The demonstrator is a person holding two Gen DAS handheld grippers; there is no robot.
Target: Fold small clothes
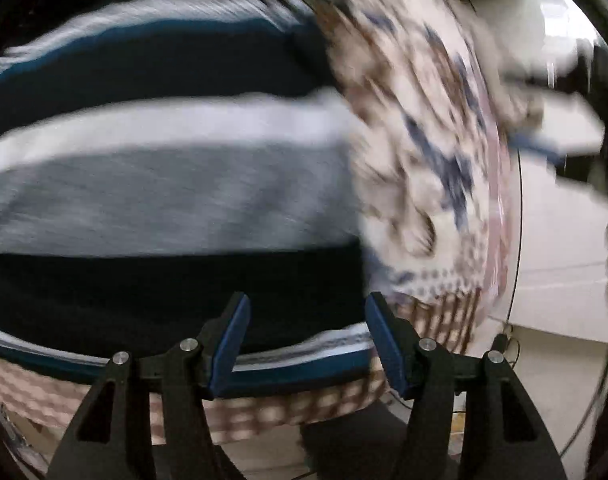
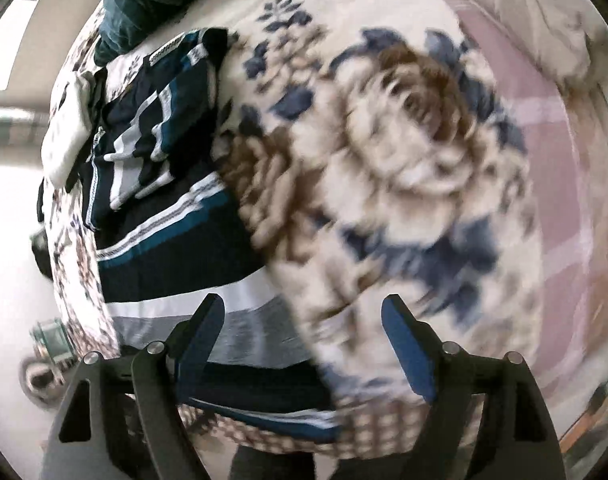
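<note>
1. The left tongs [image 1: 306, 312] are seen spread wide, with nothing between their blue-lined fingers [image 1: 234, 340]; they hang just over the near hem of a striped garment [image 1: 164, 184].
2. The right tongs [image 2: 304, 316] are likewise spread and empty, one finger lying over the garment's grey band and the other over a floral blanket [image 2: 384, 168].
3. In the left wrist view the striped garment fills most of the frame: broad bands of navy, white, grey and teal are laid flat across the floral blanket [image 1: 424, 120], whose checked border [image 1: 304, 404] shows below the hem. Much of this view is smeared by motion blur.
4. Only the right wrist view shows the far part of the striped garment [image 2: 160, 184]: there it is bunched and creased, with narrow patterned white trim along the teal stripes, while the part near the tongs lies smoother.
5. Only in the right wrist view is a crumpled dark green cloth [image 2: 144, 4] seen beyond the garment, at the far end of the blanket, and a pale folded piece [image 2: 70, 128] just beside the garment's left edge.
6. A pink-striped area [image 2: 544, 152] of bedding is shown to the right of the floral pattern in the right wrist view; in the left wrist view only a thin strip of it can be made out.
7. A pale tiled floor [image 1: 560, 272] is visible past the blanket's right edge in the left wrist view.
</note>
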